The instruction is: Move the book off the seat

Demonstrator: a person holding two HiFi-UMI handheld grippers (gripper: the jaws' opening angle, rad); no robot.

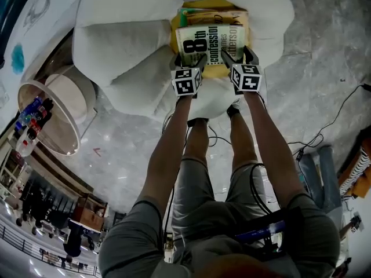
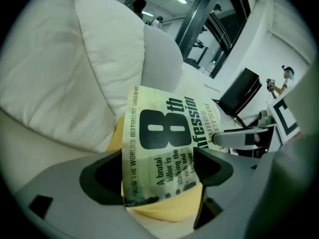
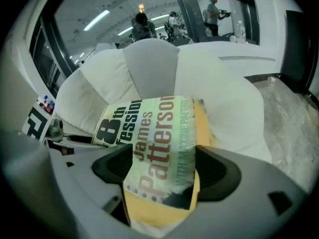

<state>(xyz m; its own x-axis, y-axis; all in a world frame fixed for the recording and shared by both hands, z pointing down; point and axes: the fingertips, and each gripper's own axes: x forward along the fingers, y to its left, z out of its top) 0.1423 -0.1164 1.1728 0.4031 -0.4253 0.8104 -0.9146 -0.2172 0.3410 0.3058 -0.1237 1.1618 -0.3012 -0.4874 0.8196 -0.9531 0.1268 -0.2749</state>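
Note:
A paperback book (image 1: 211, 42) with a pale green cover lies flat on the yellow centre cushion (image 1: 215, 70) of a white, petal-shaped seat (image 1: 127, 39). My left gripper (image 1: 188, 59) is at the book's near left corner and my right gripper (image 1: 237, 55) at its near right corner. In the left gripper view the book (image 2: 159, 143) runs between the wide jaws of the left gripper (image 2: 157, 176), with gaps beside it. The right gripper view shows the book (image 3: 154, 143) likewise loose between the right gripper's (image 3: 164, 171) spread jaws.
White cushions ring the book on three sides. A round glass table (image 1: 49, 117) with bottles stands at the left on the marble floor (image 1: 313, 68). Cables (image 1: 324, 132) trail at the right. A black chair (image 2: 239, 91) stands beyond the seat, and people stand far off.

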